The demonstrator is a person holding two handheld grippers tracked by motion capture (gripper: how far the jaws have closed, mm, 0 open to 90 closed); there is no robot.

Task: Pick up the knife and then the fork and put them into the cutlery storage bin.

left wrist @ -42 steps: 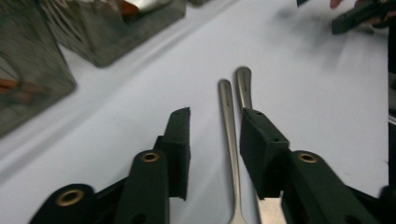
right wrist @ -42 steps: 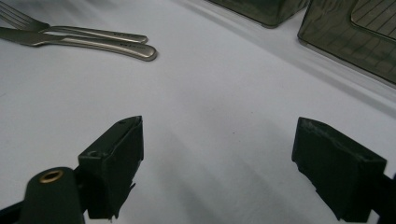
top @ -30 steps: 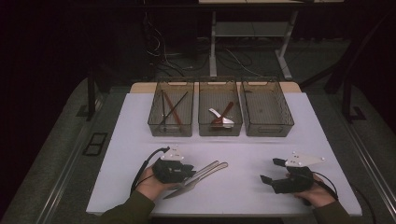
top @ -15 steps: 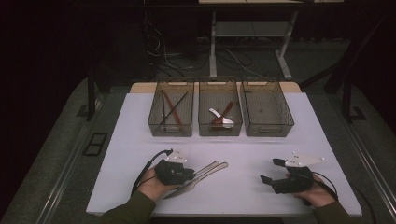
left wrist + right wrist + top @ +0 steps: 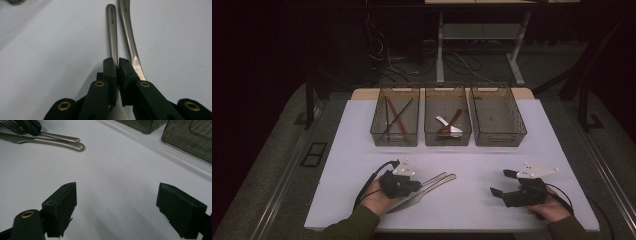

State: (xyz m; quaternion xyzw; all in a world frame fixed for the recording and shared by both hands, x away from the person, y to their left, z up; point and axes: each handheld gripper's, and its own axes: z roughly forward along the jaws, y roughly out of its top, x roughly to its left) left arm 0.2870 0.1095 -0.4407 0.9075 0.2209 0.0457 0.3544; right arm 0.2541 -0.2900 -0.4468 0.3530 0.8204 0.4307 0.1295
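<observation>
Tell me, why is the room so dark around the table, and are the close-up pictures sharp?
High view: light falls on the white table, the floor behind near black. Left gripper view: the fork handle is crisp, with soft glare; the left tongs, closed on it, blur low down. Right gripper view: the open right tongs are soft, casting faint shadows.

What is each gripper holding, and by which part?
The left gripper, whose jaws have just been closing, clamps the fork on its handle near the neck, beside the knife. The right gripper is open and holds nothing.
</observation>
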